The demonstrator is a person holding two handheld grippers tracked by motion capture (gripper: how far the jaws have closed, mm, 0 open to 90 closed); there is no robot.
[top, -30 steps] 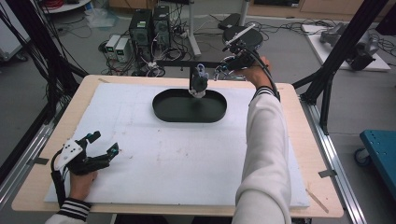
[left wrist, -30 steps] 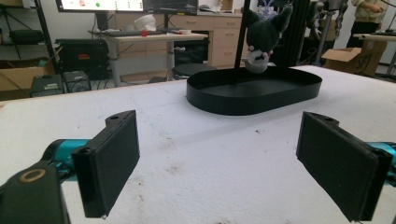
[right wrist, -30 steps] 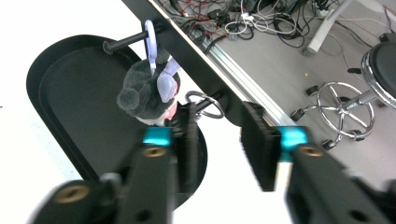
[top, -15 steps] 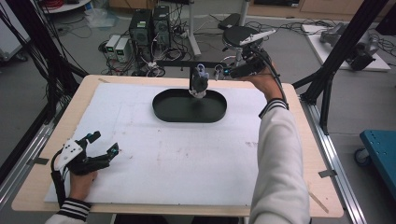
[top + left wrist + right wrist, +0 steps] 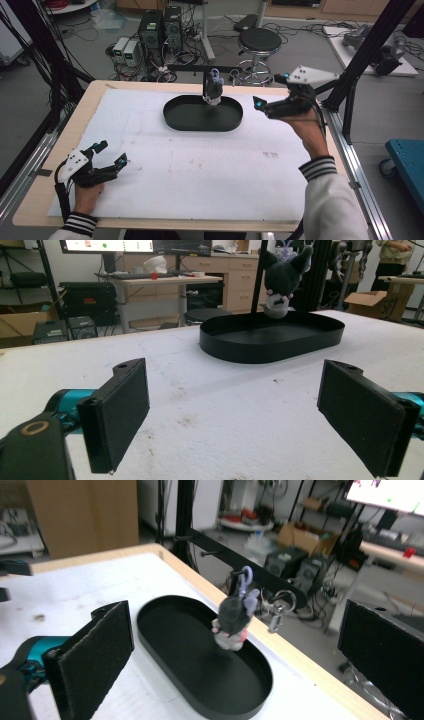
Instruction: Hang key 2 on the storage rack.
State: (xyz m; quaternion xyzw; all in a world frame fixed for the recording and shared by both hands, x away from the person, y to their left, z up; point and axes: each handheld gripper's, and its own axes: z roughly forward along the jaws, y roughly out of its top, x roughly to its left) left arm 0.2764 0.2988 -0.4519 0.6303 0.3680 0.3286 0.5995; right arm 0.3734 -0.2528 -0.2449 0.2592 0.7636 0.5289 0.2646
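White foam sheet [image 5: 200, 170] covers the worktop [image 5: 95, 100], with a few brown specks on it. Nearest, at the front left corner, left tongs [image 5: 111, 155] rest low on the sheet in the person's left hand [image 5: 86, 192], jaws spread wide, nothing between them; left gripper view shows both black pads well apart over bare sheet. Striped cuff at that wrist.

Right tongs [image 5: 259, 102] are held up in the air at the right side of the worktop, just beside the tray's right end, pointing toward it. Their jaws have just been opening and now stand wide, empty; right gripper view shows the pads far apart with the toy between them only in line of sight, well off. Grey three-cornered plate sits on top of them. Right hand [image 5: 310, 132] comes up from a white sleeve with a striped cuff.

Farther back, black oval tray [image 5: 175, 117] lies on the sheet near the far edge, low wall, empty floor. Plush toy [image 5: 214, 91] hangs head down over the tray's far rim from a black bar [image 5: 190, 67] by a lilac clip: dark grey body, pale face, small pink spots, pointed ears. Whether it touches the tray I cannot tell. Metal ring [image 5: 276, 611] hangs from the same bar just beside it.

Beyond the worktop: round stool [image 5: 257, 40], computer boxes [image 5: 160, 25], and cables on the floor.
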